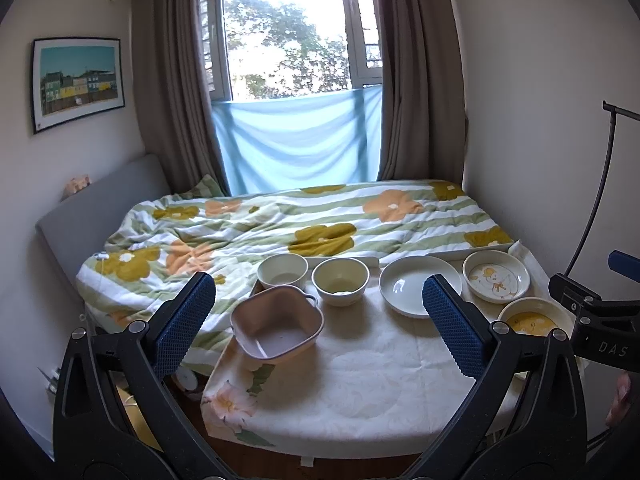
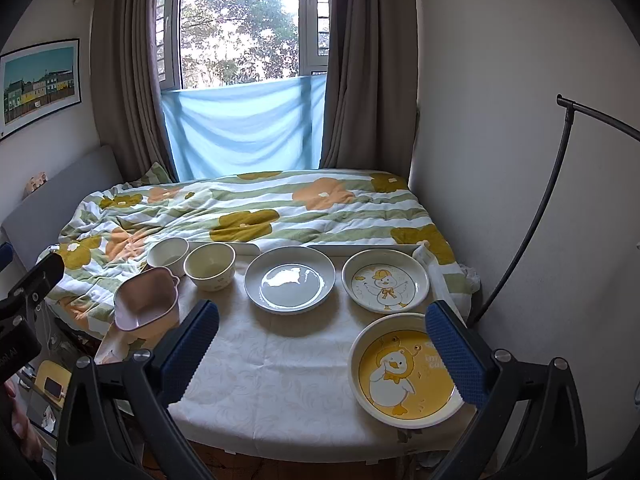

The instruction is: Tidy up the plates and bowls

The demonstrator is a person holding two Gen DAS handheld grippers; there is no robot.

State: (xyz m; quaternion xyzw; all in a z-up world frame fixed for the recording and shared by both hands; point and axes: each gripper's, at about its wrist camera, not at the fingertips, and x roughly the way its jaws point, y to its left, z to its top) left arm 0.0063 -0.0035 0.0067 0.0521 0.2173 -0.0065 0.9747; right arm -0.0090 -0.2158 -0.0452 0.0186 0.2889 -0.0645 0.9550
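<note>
On a white-clothed table (image 1: 360, 380) stand a pink square bowl (image 1: 277, 328) at the left, a white bowl (image 1: 282, 270) and a cream bowl (image 1: 340, 280) behind it, a plain white plate (image 1: 412, 286), a white duck plate (image 1: 496, 276) and a yellow duck plate (image 1: 532, 320) at the right. The same pieces show in the right wrist view: pink bowl (image 2: 146, 306), white bowl (image 2: 168, 256), cream bowl (image 2: 210, 266), plain plate (image 2: 290, 280), white duck plate (image 2: 385, 280), yellow duck plate (image 2: 404, 372). My left gripper (image 1: 320, 324) and right gripper (image 2: 320, 352) are open, empty, above the table's near edge.
A bed with a flowered quilt (image 1: 280, 224) lies right behind the table. A white tray edge (image 2: 360, 249) runs along the table's back. A black curved stand (image 2: 532, 208) rises at the right by the wall. A stool with a phone (image 2: 52, 386) sits low left.
</note>
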